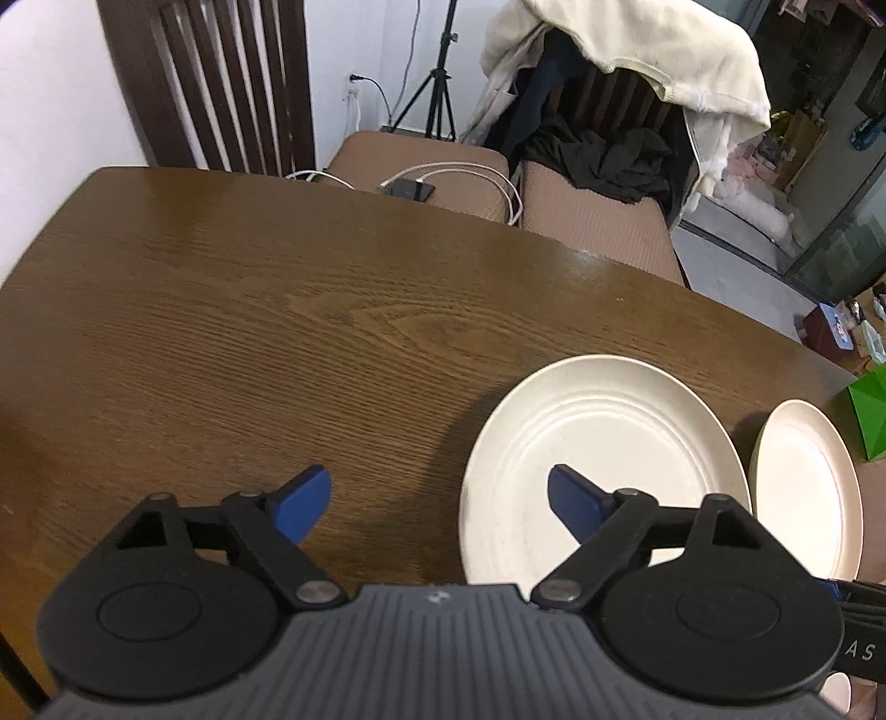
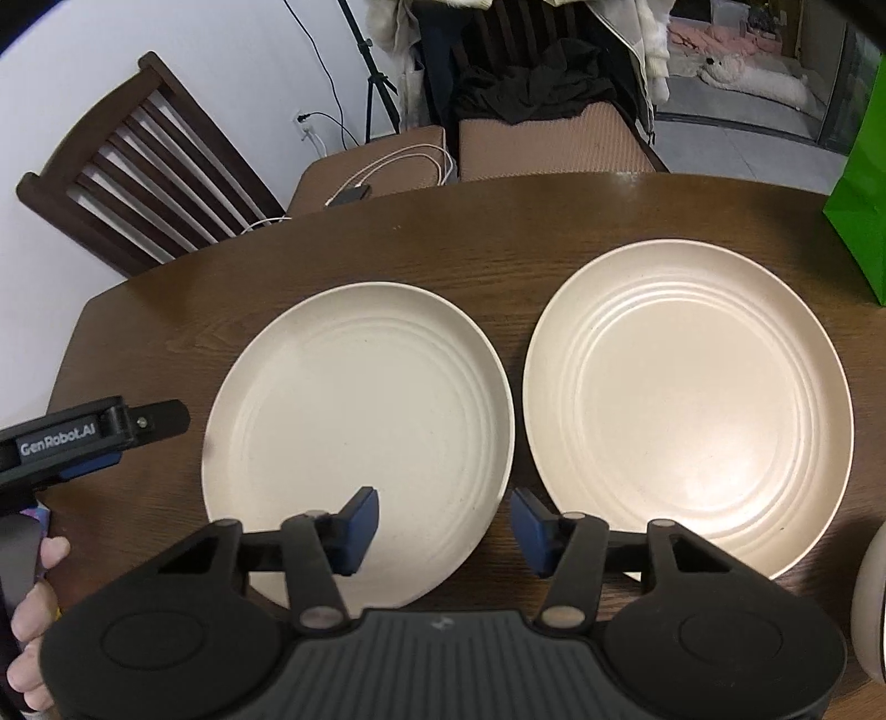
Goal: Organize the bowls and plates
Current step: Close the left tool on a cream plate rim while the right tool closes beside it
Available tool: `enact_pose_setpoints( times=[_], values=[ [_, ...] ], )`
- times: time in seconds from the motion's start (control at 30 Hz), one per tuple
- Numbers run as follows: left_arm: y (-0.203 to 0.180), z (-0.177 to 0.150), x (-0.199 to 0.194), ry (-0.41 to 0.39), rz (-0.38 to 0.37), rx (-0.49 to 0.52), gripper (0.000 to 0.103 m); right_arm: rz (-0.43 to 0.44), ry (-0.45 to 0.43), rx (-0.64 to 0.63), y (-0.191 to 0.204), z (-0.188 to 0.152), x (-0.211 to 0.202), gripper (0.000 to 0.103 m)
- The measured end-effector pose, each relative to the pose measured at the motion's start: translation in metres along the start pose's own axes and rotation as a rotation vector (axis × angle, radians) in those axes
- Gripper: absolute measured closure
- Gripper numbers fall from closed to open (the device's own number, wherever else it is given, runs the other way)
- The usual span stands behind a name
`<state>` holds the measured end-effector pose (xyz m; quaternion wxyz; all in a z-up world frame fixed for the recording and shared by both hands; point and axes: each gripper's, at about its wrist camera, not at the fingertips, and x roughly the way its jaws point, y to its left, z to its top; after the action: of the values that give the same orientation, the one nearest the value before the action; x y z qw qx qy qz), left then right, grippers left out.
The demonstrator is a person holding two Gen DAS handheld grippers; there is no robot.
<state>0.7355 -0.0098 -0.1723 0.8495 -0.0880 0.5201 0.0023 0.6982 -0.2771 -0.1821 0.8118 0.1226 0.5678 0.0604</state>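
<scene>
Plate (image 2: 354,410) rim lies between right claw (image 2: 443,520) pads, untouched.

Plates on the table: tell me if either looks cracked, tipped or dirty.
Nothing stands out. The left plate and the right plate both lie flat, side by side and apart, on the table, whole and empty.

Dark wood-grain surface (image 1: 277,310) with a rounded far edge. Beyond it, a dark slatted wooden chair (image 2: 138,166) against a white wall (image 2: 210,50). Two brown cushioned seats (image 1: 421,160) side by side; on the left one, a dark phone (image 1: 408,189) joined to a coiled white cable (image 1: 498,185). Black tripod (image 1: 437,77) near a wall socket (image 2: 303,126). Cream garment (image 1: 653,50) draped over a chair back, black clothing (image 1: 603,155) heaped below it. Green paper bag (image 2: 858,183) at the surface's right edge. Plush toy (image 2: 736,75) lying on the floor further off.
</scene>
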Motion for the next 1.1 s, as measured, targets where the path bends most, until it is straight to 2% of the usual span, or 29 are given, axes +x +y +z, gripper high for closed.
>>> enact_pose_setpoints(
  times=[0.1, 0.27, 0.43, 0.5, 0.57, 0.63, 0.8, 0.9, 1.1],
  values=[
    [0.000, 0.000, 0.010, 0.018, -0.008, -0.001, 0.028, -0.014, 0.003, 0.001, -0.001, 0.002, 0.005, 0.051],
    [-0.001, -0.003, 0.024, 0.046, -0.025, -0.001, 0.045, -0.016, 0.025, 0.014, -0.004, 0.001, 0.016, 0.061],
    [-0.001, -0.003, 0.032, 0.061, -0.033, -0.003, 0.047, -0.020, 0.041, 0.026, -0.006, 0.000, 0.028, 0.067],
    [-0.001, -0.003, 0.034, 0.065, -0.036, -0.003, 0.051, -0.020, 0.046, 0.026, -0.006, 0.000, 0.033, 0.068],
    [0.000, -0.004, 0.036, 0.069, -0.044, -0.005, 0.060, -0.018, 0.047, 0.029, -0.007, 0.000, 0.036, 0.069],
    [0.000, -0.004, 0.037, 0.071, -0.049, -0.005, 0.065, -0.014, 0.048, 0.034, -0.008, 0.000, 0.040, 0.073],
    [0.002, -0.004, 0.037, 0.077, -0.061, -0.011, 0.066, -0.025, 0.049, 0.028, -0.008, -0.001, 0.046, 0.079],
    [0.001, -0.004, 0.037, 0.082, -0.070, -0.002, 0.084, -0.028, 0.049, 0.023, -0.008, -0.001, 0.047, 0.087],
    [-0.002, -0.006, 0.038, 0.067, -0.059, 0.003, 0.087, -0.031, 0.036, 0.006, -0.006, -0.001, 0.048, 0.088]
  ],
)
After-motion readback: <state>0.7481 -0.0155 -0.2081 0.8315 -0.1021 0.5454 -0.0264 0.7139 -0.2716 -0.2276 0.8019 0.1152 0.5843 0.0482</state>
